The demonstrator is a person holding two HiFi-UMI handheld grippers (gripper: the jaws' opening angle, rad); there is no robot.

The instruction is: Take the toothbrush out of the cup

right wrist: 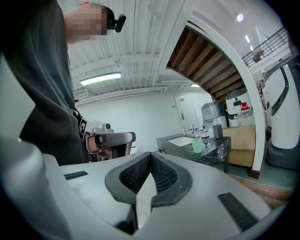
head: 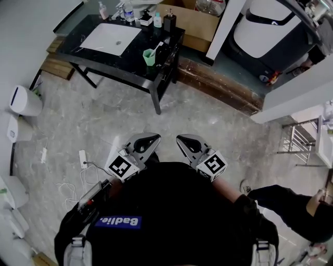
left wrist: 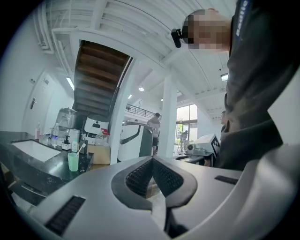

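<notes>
A pale green cup (head: 149, 56) stands near the front right corner of a black table (head: 99, 57), with a white toothbrush (head: 156, 48) leaning out of it to the right. The same cup (left wrist: 73, 161) shows small at the left gripper view's left and, as the cup (right wrist: 196, 146), far off in the right gripper view. Both grippers are held close to the person's chest, far from the table. My left gripper (head: 149, 140) is shut and empty. My right gripper (head: 183, 141) is shut and empty too.
A white sink basin (head: 110, 38) is set into the table, with bottles (head: 128, 11) and a black dispenser (head: 169, 22) along the back. A cardboard box (head: 192, 23) stands behind. White bins (head: 23, 100) stand at the left; a power strip and cables (head: 83, 159) lie on the floor.
</notes>
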